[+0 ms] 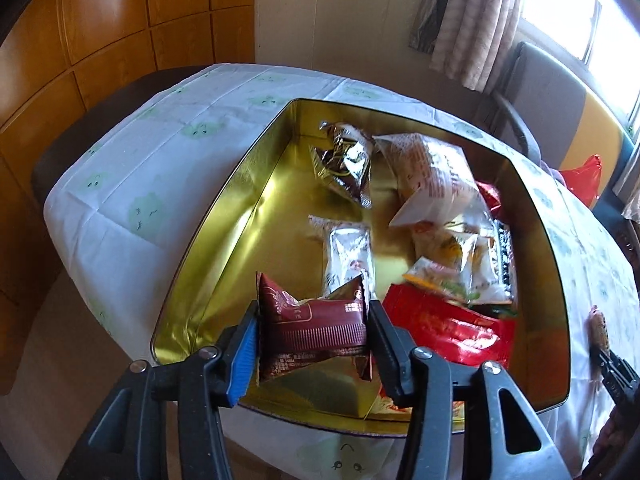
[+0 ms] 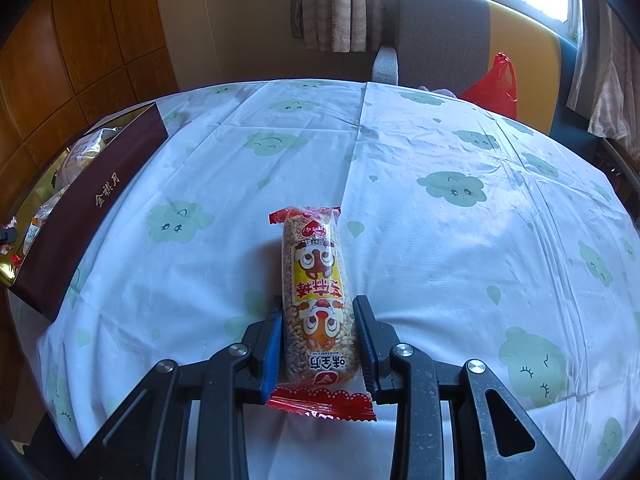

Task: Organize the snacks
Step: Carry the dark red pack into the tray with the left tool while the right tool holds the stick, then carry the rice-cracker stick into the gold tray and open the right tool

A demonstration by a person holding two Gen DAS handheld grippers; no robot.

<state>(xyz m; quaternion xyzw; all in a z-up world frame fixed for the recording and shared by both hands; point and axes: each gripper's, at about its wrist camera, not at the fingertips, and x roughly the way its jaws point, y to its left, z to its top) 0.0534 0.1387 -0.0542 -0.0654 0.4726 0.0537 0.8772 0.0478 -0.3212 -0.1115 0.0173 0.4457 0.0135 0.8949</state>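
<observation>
A gold-lined tin (image 1: 224, 200) with a dark red outer wall (image 2: 88, 204) stands on the tablecloth and holds several snack packets (image 1: 436, 184). My left gripper (image 1: 314, 308) hangs over the tin's near end. A dark red packet (image 1: 316, 328) sits tilted between its fingers, whose pads stand just off its ends, so the gripper is open. To the right of the tin, my right gripper (image 2: 319, 304) is shut on a clear puffed-rice bar (image 2: 316, 272) with red ends, low over the cloth. That gripper (image 1: 612, 364) also shows at the edge of the left wrist view.
The table wears a white cloth with green cloud faces (image 2: 452, 188). A grey and yellow chair (image 2: 444, 32) with a red plastic bag (image 2: 494, 84) stands behind it, under a curtained window. Wooden cabinets (image 1: 100, 40) line the left wall.
</observation>
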